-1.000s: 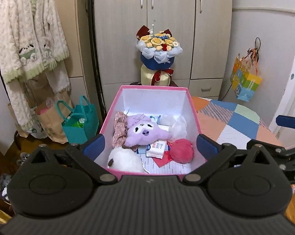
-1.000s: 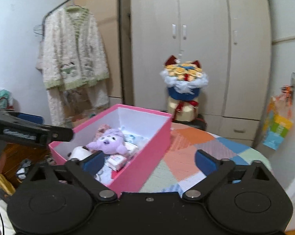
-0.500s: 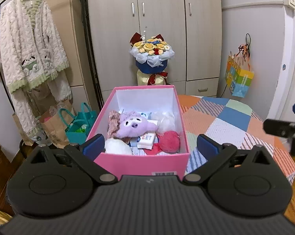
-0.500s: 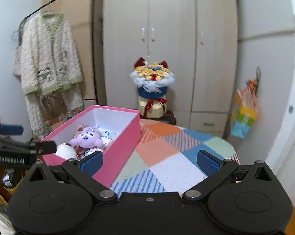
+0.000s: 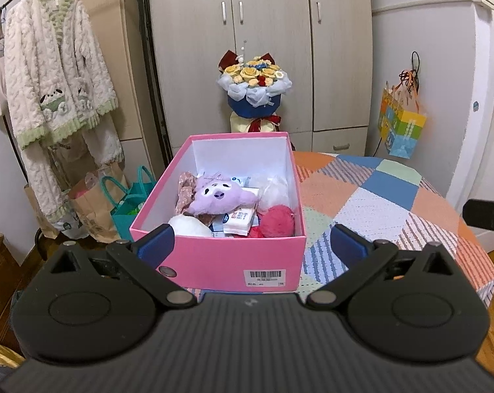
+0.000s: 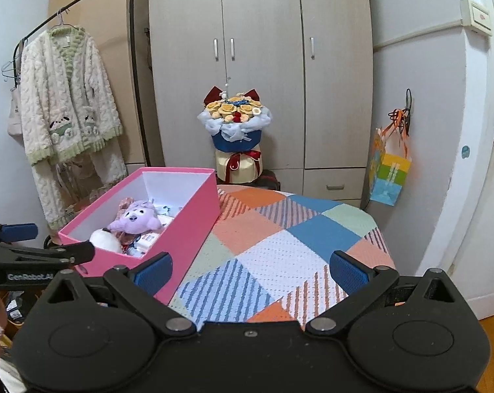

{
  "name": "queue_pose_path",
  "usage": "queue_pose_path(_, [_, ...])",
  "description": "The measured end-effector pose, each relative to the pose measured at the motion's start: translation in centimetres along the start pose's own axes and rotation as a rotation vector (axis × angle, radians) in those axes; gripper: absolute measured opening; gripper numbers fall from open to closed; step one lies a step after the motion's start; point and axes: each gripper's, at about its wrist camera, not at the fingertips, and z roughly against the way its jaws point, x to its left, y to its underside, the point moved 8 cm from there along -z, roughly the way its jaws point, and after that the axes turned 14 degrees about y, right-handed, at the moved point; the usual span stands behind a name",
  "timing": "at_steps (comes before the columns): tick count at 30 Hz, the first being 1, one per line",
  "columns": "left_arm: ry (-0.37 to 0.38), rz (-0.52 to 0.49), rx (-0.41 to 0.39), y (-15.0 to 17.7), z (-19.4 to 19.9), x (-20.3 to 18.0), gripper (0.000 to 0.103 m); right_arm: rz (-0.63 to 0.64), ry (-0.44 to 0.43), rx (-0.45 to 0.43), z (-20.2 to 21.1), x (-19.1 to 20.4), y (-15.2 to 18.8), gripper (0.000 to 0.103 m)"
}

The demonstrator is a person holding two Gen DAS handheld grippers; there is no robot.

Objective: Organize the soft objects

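A pink box (image 5: 220,255) sits open on the left part of a patchwork blanket (image 5: 371,203), its barcode label on the near wall. Inside lie the soft things: a purple plush toy (image 5: 219,196) in the middle, a white plush (image 5: 189,225) at the near left corner, a red yarn ball (image 5: 276,221) at the near right, a floral fabric piece (image 5: 184,190) along the left wall, and small white packets (image 5: 242,217) between them. The left gripper (image 5: 252,245) hangs just in front of the box's near wall, its blue-padded fingers spread wide and holding nothing. The right gripper (image 6: 250,270) hovers over the blanket to the right of the box, equally wide apart and empty. Beyond the box stands a flower bouquet (image 5: 255,90) before a wardrobe (image 5: 263,42); a fluffy robe (image 5: 57,75) hangs far left.
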Motion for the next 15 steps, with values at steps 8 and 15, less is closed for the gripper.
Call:
queue_pose_path(8, [0.024, -0.01, 0.006, 1.0, 0.3, -0.9, 0.103, 0.049, 0.053, -0.032, 0.7, 0.2, 0.7, 0.103])
queue_pose_path(15, [0.035, -0.009, 0.022, 1.9, -0.3, -1.2, 0.103, 0.077, 0.108, -0.058, 0.9, -0.3, 1.0, 0.103])
